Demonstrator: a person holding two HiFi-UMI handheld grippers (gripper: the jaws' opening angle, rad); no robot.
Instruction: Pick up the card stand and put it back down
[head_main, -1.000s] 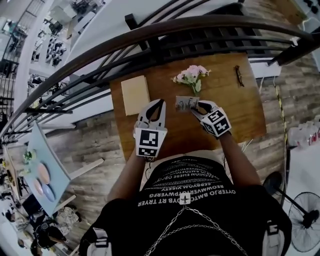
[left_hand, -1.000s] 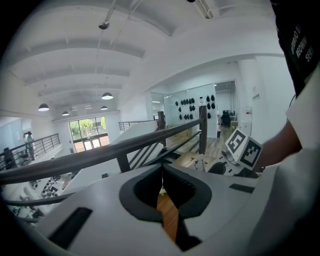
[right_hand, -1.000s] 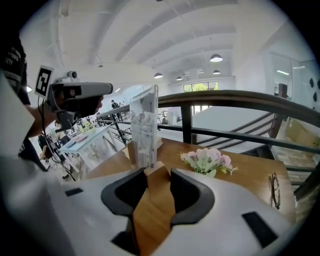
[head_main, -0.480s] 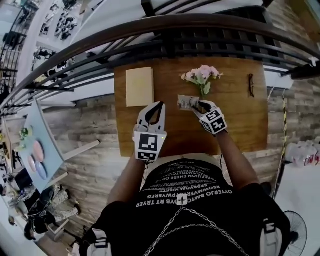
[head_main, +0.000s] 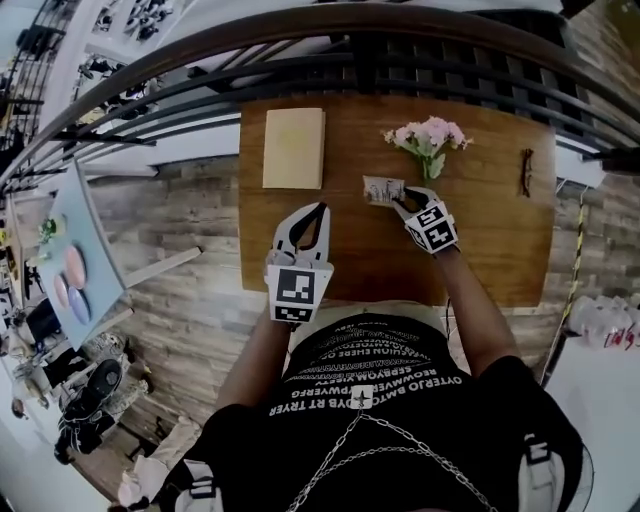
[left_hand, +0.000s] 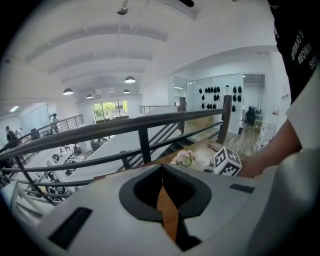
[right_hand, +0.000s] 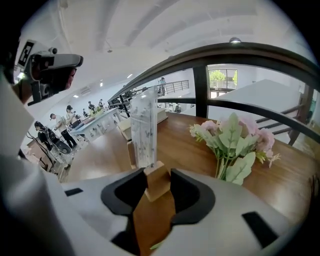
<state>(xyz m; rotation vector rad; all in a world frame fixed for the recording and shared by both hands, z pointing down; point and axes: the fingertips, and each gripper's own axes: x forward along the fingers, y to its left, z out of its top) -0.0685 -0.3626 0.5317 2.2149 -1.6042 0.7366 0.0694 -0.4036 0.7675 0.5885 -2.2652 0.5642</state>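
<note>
The card stand (head_main: 383, 189) is a small wooden block holding an upright clear card (right_hand: 144, 131). It is at the middle of the wooden table (head_main: 485, 250), just left of the pink flowers (head_main: 430, 137). My right gripper (head_main: 400, 204) is shut on the stand's wooden block (right_hand: 158, 183), with the card rising straight up ahead of the jaws. I cannot tell whether the block touches the table. My left gripper (head_main: 322, 208) hovers over the table's near left part, shut and with nothing in it; in its own view the left gripper (left_hand: 161, 172) shows its tips together.
A beige notebook (head_main: 293, 148) lies at the table's far left. A pair of glasses (head_main: 526, 172) lies at the far right. A dark metal railing (head_main: 400, 45) runs along the table's far edge, with a drop to a lower floor behind it.
The head camera has tilted, so the table sits higher and fuller in view. My right gripper keeps its hold on the stand beside the flowers. The left gripper has hardly moved.
</note>
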